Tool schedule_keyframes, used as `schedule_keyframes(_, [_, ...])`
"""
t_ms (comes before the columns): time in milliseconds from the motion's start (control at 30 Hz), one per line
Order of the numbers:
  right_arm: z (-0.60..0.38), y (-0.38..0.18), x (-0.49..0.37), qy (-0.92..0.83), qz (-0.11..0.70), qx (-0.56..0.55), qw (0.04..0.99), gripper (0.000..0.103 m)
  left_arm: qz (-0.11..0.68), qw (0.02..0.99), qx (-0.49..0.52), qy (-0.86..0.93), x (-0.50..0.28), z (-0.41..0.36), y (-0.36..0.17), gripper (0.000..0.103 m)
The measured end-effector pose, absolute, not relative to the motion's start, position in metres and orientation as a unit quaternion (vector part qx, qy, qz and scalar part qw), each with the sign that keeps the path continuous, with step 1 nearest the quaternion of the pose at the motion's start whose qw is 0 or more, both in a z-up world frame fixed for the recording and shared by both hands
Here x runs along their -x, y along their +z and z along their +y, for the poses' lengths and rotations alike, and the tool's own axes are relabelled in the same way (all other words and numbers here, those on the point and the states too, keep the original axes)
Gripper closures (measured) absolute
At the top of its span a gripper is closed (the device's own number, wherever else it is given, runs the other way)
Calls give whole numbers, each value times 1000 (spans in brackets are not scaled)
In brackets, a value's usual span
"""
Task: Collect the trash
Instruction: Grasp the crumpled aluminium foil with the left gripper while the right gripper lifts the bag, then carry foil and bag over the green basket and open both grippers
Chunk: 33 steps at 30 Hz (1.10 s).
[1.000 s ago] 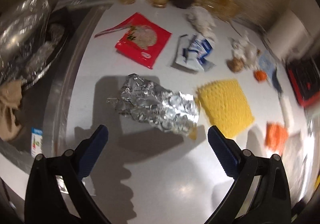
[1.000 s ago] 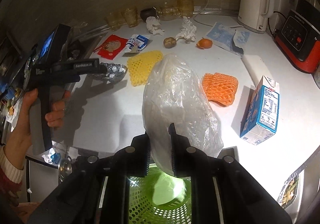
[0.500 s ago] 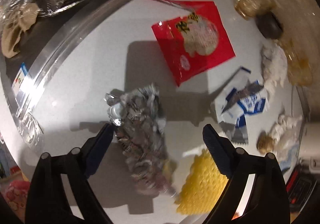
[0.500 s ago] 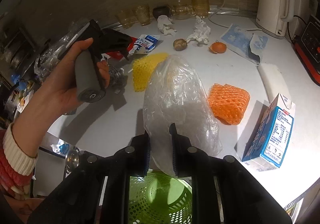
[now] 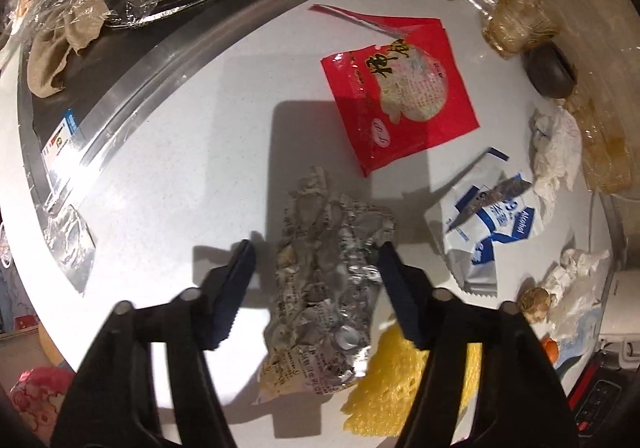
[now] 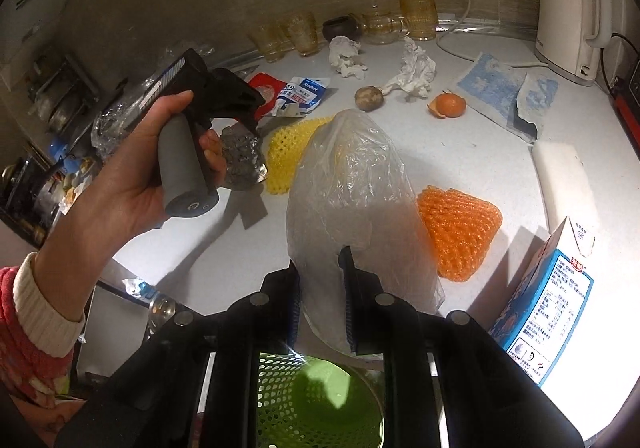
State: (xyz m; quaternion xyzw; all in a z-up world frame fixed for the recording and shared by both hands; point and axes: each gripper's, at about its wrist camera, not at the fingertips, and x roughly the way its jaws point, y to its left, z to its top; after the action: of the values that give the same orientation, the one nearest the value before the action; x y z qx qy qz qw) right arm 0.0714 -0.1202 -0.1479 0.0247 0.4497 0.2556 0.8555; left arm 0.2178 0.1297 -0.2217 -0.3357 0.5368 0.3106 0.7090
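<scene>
Foil wrapper lies crumpled on the white counter, bracketed by our left gripper.

We hold the left fingers apart on either side of the wrapper, not yet touching it, so one squeeze should take it. Its edge overlaps the yellow foam net; the red snack packet lies just beyond. Our right gripper stays clamped on the clear plastic bag, likely keeping it ready over the green basket.
</scene>
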Motion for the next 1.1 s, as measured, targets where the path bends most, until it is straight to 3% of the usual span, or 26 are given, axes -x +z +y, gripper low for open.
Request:
schedule_keyframes(167, [-129, -151, -70, 266, 447, -34, 853, 84, 536, 727, 322, 283, -220, 117, -220, 61])
schedule_keyframes(233, [-131, -151, -68, 269, 446, -36, 853, 84, 538, 734, 312, 275, -218, 112, -219, 75])
schedule_keyframes(267, [-132, -151, -68, 271, 446, -36, 853, 84, 541, 736, 309, 265, -216, 109, -219, 88])
schedule_keyframes(300, [-133, -151, -67, 271, 445, -37, 853, 84, 539, 741, 309, 256, -216, 106, -218, 90])
schedule_keyframes(500, [-137, -149, -64, 274, 437, -38, 856, 84, 525, 778, 256, 230, -207, 109, -201, 97])
schedule_keyframes(700, [-137, -146, -57, 273, 431, -37, 859, 84, 500, 814, 225, 193, -181, 102, -175, 97])
schedule_keyframes(1100, [-125, -119, 9, 235, 395, -28, 888, 83, 483, 867, 112, 45, -54, 59, -123, 97])
